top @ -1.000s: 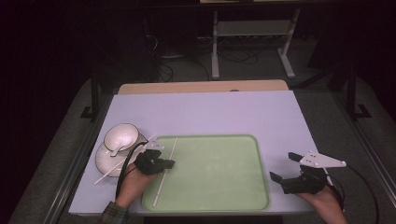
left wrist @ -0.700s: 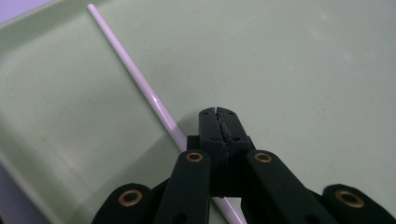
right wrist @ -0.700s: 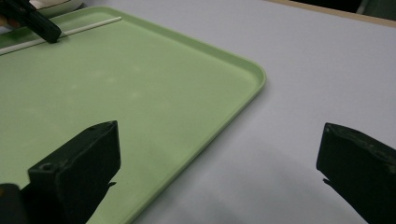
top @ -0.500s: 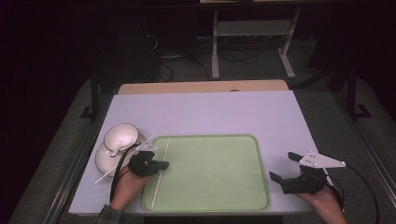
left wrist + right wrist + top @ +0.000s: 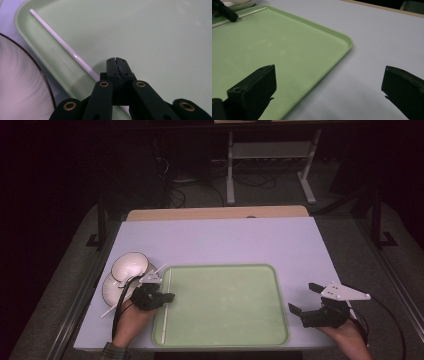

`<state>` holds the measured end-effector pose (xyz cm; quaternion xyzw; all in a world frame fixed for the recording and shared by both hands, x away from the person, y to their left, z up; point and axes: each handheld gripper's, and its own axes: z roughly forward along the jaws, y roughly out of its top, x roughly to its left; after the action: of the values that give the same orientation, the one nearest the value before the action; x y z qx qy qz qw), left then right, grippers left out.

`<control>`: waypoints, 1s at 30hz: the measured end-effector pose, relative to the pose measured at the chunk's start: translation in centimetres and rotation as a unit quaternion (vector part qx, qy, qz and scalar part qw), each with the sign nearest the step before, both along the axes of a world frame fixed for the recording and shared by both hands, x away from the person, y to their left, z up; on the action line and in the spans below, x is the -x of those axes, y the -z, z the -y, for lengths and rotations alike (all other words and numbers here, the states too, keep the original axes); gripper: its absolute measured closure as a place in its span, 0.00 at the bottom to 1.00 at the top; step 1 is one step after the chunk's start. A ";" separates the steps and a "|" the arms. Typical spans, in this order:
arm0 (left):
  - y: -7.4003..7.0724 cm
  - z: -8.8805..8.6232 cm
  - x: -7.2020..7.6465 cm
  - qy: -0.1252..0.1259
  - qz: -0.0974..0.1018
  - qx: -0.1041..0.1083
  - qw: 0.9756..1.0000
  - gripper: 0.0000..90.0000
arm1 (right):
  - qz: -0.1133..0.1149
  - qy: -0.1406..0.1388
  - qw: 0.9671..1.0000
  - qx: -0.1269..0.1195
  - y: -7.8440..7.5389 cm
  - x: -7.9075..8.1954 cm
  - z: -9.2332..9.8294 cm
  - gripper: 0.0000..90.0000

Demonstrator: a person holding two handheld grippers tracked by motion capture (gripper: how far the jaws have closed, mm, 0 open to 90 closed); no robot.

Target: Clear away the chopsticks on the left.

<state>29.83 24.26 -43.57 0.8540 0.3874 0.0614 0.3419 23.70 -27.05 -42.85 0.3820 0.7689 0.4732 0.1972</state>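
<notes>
We see our left gripper (image 5: 116, 61) clamped on a thin white chopstick (image 5: 62, 43) lying along the left rim of the green tray (image 5: 225, 305). Our right gripper (image 5: 306, 300) hangs open beside the right rim. The smooth round stick could roll or slip from the pads. 1 more chopstick (image 5: 112, 309) rests by 2 glossy bowls (image 5: 127, 270).

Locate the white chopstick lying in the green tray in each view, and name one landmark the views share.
High view: the white chopstick lies along the left edge of the green tray, beside the left gripper.
Left gripper view: it runs from upper left down under the shut jaws.
Right gripper view: it lies at top left, by the tray's far rim.
Shared landmark: the green tray.
</notes>
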 end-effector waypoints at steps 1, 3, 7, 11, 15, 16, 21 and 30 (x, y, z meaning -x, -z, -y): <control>0.0 0.0 0.0 -0.001 0.001 -0.001 1.000 1.00 | 0.000 0.000 1.000 0.000 0.0 0.0 0.0 0.00; 0.0 -0.1 0.0 -0.003 0.001 -0.003 1.000 1.00 | 0.000 0.000 1.000 -0.001 0.0 0.0 0.0 0.00; 0.0 -0.2 -0.1 -0.003 0.001 -0.003 1.000 1.00 | 0.000 0.001 1.000 -0.001 0.0 0.0 0.1 0.00; 0.0 -0.2 -0.1 -0.001 0.001 -0.003 1.000 1.00 | 0.000 0.000 1.000 0.000 0.0 0.0 0.0 0.00; -0.2 -0.2 -0.1 0.002 0.002 0.001 1.000 0.95 | 0.000 0.001 1.000 -0.001 0.0 0.0 0.1 0.00; -0.4 -0.1 0.0 0.003 0.005 0.004 1.000 0.94 | -0.001 0.001 1.000 -0.001 0.0 0.0 0.1 0.00; -1.1 -0.1 0.3 0.016 0.012 0.013 1.000 0.76 | -0.002 0.001 1.000 0.000 0.0 0.0 0.0 0.00; -1.9 -0.7 1.1 0.029 0.015 0.026 0.999 0.37 | -0.003 0.001 1.000 0.002 -0.1 0.0 0.1 0.00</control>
<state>28.69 24.93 -41.71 0.8548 0.3585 0.0537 0.3714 23.73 -27.17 -42.79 0.3843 0.7698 0.4703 0.1962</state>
